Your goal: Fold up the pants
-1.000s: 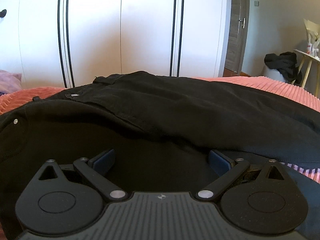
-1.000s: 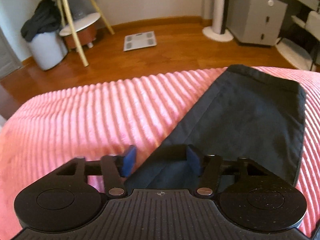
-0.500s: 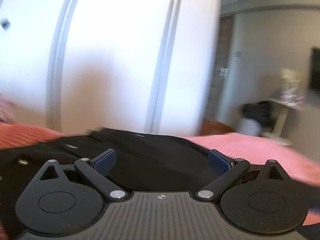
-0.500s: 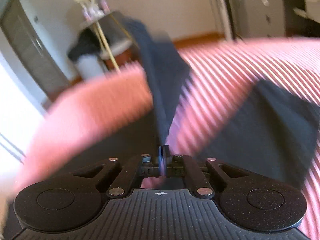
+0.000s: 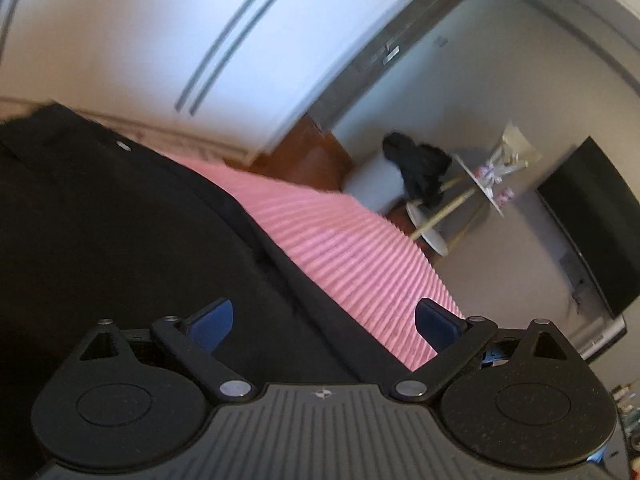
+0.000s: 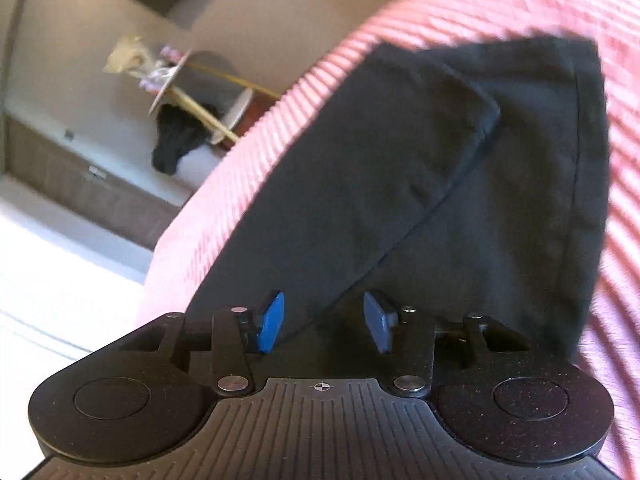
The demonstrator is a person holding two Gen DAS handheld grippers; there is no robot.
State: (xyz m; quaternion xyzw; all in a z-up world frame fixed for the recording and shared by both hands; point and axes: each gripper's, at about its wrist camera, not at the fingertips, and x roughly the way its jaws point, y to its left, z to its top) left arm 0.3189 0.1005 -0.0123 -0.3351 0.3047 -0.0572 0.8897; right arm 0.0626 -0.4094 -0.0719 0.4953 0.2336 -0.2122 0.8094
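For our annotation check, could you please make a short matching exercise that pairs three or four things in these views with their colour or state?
Things:
1. pants
2. bedspread
3. left gripper
4. wardrobe doors

Colour or state:
a. white
b. pink and ribbed
c. open, holding nothing
d. black, with one leg end folded over

Pairs: 1-d, 2-b, 3-c, 4-a

No readable text, label, brand or number shows in either wrist view
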